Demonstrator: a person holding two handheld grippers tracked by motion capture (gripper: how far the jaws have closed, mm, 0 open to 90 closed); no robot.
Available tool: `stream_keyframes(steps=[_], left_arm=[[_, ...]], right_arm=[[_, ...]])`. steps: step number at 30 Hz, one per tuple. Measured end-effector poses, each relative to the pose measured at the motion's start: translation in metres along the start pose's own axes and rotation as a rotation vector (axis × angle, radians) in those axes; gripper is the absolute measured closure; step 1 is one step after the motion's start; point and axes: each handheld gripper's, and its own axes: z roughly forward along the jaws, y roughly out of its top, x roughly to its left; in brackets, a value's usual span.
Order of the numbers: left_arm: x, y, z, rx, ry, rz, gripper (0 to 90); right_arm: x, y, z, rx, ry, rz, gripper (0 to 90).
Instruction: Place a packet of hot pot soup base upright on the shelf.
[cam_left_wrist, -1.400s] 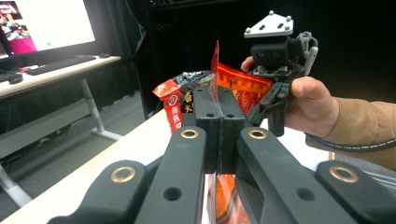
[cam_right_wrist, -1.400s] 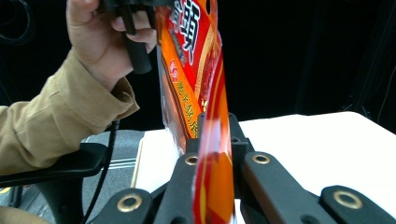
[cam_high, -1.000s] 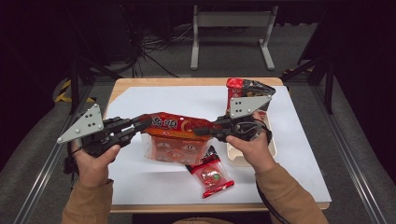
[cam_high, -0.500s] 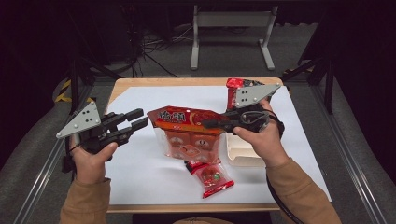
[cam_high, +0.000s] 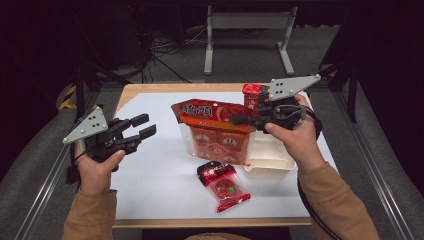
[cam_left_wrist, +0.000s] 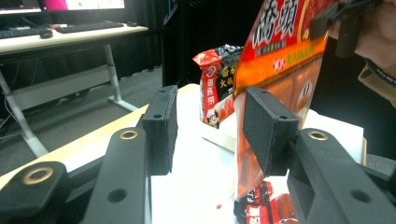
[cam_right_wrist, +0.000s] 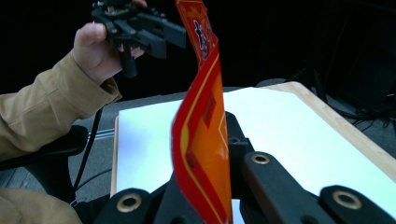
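A large orange and red snack bag (cam_high: 215, 131) hangs upright over the middle of the white table top (cam_high: 160, 170). My right gripper (cam_high: 235, 120) is shut on the bag's upper right edge, and in the right gripper view the bag (cam_right_wrist: 203, 140) rises from between the closed jaws of that gripper (cam_right_wrist: 218, 156). My left gripper (cam_high: 142, 128) is held over the left part of the table, open and empty, well clear of the bag. In the left gripper view that gripper (cam_left_wrist: 215, 128) has its pads wide apart, with the bag (cam_left_wrist: 280, 60) hanging beyond them.
A small red snack packet (cam_high: 225, 185) lies flat near the table's front edge. A white tray (cam_high: 270, 157) sits under my right hand. Behind it a red and black packet (cam_high: 251, 95) stands upright. The wooden table edge (cam_high: 150, 89) runs along the back.
My left gripper has let go of the bag, opened and drawn back to the left. My right gripper has lifted the bag up and to the right.
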Motion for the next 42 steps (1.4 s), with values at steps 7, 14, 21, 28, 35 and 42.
stream_keyframes(steps=[7, 14, 21, 28, 35, 42], left_arm=[[0.003, -0.002, 0.002, 0.017, 0.011, -0.001, 52.6], [0.007, -0.007, 0.004, 0.036, 0.015, -0.008, 49.2], [0.010, -0.010, 0.008, 0.056, 0.013, -0.014, 46.2], [0.012, -0.012, 0.008, 0.063, 0.017, -0.017, 45.7], [0.014, -0.014, 0.009, 0.077, 0.018, -0.022, 44.9], [0.016, -0.015, 0.010, 0.082, 0.021, -0.023, 44.1]], right_arm=[[-0.006, 0.004, -0.016, -0.018, -0.027, 0.008, 89.8], [-0.013, 0.004, -0.032, -0.040, -0.056, 0.015, 89.8], [-0.021, 0.002, -0.047, -0.056, -0.090, 0.021, 89.8], [-0.028, -0.001, -0.061, -0.064, -0.127, 0.030, 89.8], [-0.035, -0.005, -0.073, -0.069, -0.163, 0.045, 89.8], [-0.039, -0.009, -0.081, -0.078, -0.192, 0.058, 89.8]])
